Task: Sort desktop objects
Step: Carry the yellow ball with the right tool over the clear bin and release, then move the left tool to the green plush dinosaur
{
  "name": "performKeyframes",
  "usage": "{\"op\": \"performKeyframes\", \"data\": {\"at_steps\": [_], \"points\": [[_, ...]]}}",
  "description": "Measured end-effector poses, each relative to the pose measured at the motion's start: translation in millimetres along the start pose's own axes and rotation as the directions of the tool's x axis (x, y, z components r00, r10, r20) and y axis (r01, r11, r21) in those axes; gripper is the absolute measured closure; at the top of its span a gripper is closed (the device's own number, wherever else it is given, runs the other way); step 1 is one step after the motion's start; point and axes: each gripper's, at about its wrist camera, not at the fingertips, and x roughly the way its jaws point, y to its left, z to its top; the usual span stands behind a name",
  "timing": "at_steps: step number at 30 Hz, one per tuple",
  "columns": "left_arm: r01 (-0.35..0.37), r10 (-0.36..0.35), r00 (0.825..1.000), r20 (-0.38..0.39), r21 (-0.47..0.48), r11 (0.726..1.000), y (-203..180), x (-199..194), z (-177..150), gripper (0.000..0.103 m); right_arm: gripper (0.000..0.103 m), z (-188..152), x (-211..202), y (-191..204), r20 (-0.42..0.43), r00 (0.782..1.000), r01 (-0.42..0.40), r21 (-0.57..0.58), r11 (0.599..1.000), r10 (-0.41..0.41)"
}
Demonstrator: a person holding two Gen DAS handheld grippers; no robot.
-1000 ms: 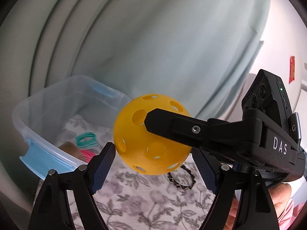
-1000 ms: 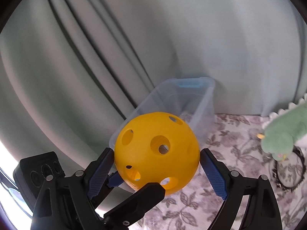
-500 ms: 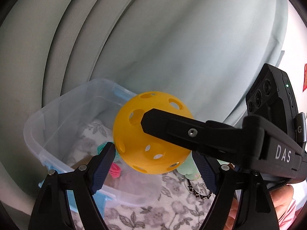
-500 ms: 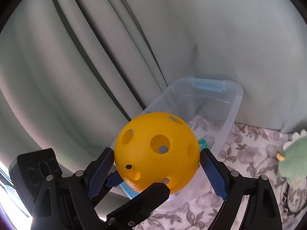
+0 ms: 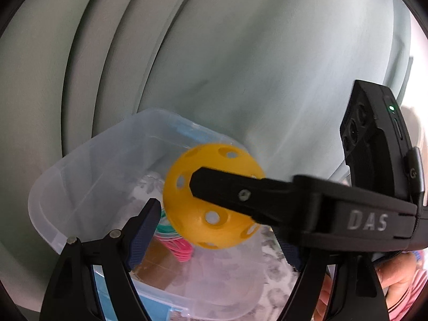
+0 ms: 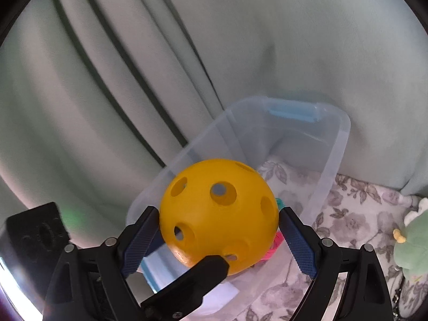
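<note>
A yellow perforated ball (image 6: 218,215) is clamped between the blue pads of my right gripper (image 6: 218,236), held in the air over the near end of a clear plastic bin (image 6: 339,133). The ball also shows in the left wrist view (image 5: 211,198), with a right finger crossing in front of it. My left gripper (image 5: 216,236) is open and empty just below and beside the ball; its left pad (image 5: 143,232) does not touch it. The bin (image 5: 88,176) holds teal and pink hair ties (image 5: 179,246) and a brown card (image 5: 157,264).
A green plush toy (image 6: 412,243) lies on the floral tablecloth (image 6: 347,214) to the right of the bin. A pale green curtain (image 6: 214,53) hangs close behind the bin. A hand (image 5: 396,278) holds the right gripper's body.
Both grippers have moved with the ball toward the bin, which now lies closer and more beneath the ball. The ball stays clamped in the right gripper; the left stays open.
</note>
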Motion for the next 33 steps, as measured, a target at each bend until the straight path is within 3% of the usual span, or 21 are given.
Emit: {"op": "performKeyframes", "data": {"at_steps": [10,33], "points": [[-0.089,0.089,0.996,-0.007,0.084,0.993,-14.7,6.8,-8.5,0.021,0.011,-5.7,-4.0,-6.2,0.030,1.000,-0.008,-0.036,0.999,0.009],[-0.058,0.059,0.997,-0.040,0.035,0.998,-22.2,-5.8,-10.5,0.021,0.011,-18.4,-27.1,-1.7,0.036,0.999,-0.019,-0.026,0.999,0.020]]}}
